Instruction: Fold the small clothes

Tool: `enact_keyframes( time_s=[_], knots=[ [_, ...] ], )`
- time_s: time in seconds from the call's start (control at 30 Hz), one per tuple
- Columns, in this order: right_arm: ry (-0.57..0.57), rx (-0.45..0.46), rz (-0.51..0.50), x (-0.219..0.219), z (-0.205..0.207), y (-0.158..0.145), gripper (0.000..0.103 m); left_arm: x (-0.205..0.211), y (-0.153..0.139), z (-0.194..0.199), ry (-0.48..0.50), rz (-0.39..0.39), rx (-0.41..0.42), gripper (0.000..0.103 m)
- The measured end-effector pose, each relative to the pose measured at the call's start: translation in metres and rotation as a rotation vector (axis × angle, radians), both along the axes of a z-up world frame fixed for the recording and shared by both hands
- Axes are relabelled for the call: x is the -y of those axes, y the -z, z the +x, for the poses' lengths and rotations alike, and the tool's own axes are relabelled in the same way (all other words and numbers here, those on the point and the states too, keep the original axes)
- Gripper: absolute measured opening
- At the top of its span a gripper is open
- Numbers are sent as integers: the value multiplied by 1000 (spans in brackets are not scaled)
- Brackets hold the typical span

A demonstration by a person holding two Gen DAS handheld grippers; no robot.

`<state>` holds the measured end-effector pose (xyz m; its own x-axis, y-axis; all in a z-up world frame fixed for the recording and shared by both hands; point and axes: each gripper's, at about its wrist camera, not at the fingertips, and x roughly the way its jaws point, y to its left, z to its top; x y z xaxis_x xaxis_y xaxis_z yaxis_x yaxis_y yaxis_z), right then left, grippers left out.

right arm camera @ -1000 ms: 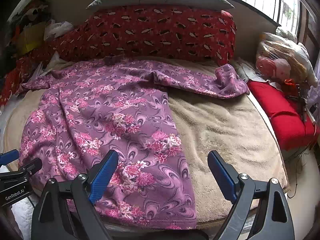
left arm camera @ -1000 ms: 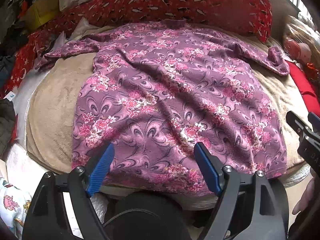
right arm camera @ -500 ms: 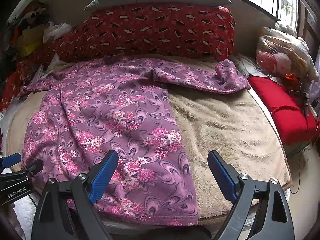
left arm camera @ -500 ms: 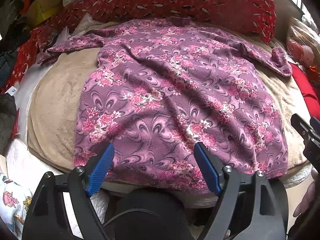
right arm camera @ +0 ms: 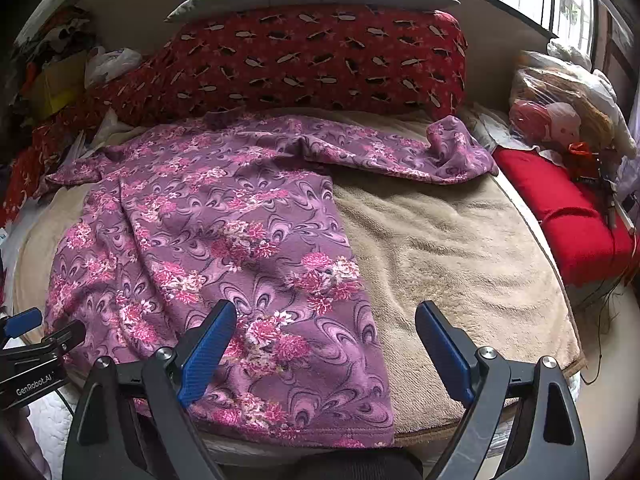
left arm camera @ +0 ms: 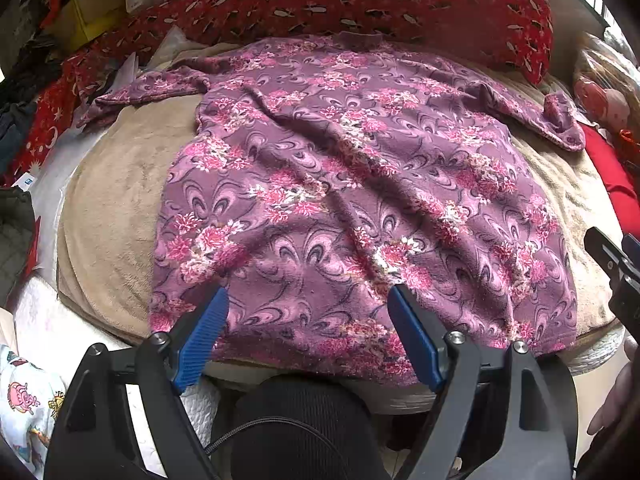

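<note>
Both grippers have edged forward over the near hem since a second ago. A purple floral garment [left arm camera: 352,184] lies spread flat on the beige blanket [right arm camera: 452,248], sleeves reaching far left and far right. With its jaws parted and empty, the left gripper [left arm camera: 308,332] hovers above the hem. Equally wide and empty, the right gripper [right arm camera: 324,344] straddles the garment's right edge.

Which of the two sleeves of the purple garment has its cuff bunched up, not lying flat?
The sleeve on the garment's right side, toward the plain red cushion: its cuff stands crumpled. The other sleeve, toward the yellow box, lies flatter.
</note>
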<state>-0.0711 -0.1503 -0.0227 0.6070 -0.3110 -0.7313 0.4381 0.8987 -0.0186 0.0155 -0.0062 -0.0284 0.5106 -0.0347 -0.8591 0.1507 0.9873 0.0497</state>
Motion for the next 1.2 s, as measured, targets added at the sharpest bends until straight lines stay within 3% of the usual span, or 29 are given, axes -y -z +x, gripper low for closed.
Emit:
enact_keyframes(
  time_s=[1.2],
  knots=[
    [11,1,8,2,-1,2,91,1,-2,-2,13,4,5,82]
  ],
)
